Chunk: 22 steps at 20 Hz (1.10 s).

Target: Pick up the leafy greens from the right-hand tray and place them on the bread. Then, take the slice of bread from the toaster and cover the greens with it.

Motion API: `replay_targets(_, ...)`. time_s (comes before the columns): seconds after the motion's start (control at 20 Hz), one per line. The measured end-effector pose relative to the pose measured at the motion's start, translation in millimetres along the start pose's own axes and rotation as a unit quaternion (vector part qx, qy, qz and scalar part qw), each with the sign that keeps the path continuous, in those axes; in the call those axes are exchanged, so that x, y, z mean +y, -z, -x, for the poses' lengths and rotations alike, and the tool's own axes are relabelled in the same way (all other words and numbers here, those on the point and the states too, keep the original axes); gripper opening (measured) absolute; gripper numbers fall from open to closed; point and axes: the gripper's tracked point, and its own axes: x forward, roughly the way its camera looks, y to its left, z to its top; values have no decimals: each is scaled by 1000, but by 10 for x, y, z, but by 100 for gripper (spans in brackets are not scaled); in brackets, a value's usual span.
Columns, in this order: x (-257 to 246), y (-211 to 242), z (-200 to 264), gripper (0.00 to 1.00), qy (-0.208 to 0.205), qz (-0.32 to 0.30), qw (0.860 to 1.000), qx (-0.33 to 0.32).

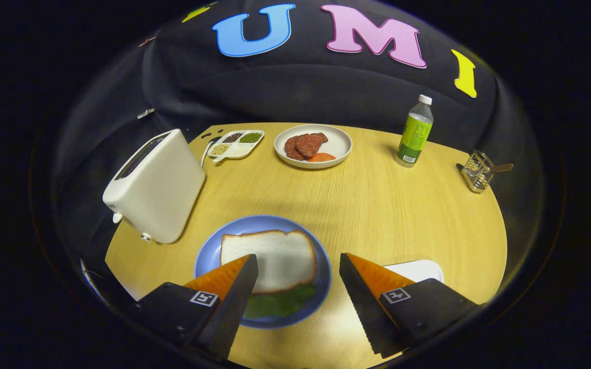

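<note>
The gripper (298, 264) stands spread wide, its fingers holding nothing, above the near edge of the table (387, 215). Between and just ahead of the fingers sits a blue plate (208, 251) bearing a bread slice (275, 256). The greens (277, 303) lie under the slice's near edge, on the plate. A white tray (421, 269) shows just beyond the right finger. The toaster (154, 187) stands left of the plate. Farther back are a divided dish (236, 143), a plate of meat (339, 146), a bottle (415, 132) and a wire rack (477, 171).
</note>
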Motion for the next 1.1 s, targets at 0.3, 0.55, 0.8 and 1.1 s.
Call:
replay_targets(0.3, -479, -358, 451, 99, 42, 13, 997, -69)
replay_targets(0.55, -888, -603, 886, 99, 70, 34, 988, -130)
replay_targets(0.8, -1300, -779, 1243, 98, 69, 29, 982, -172)
replay_targets(1.1, -1865, -1148, 1816, 98, 86, 20, 963, -256)
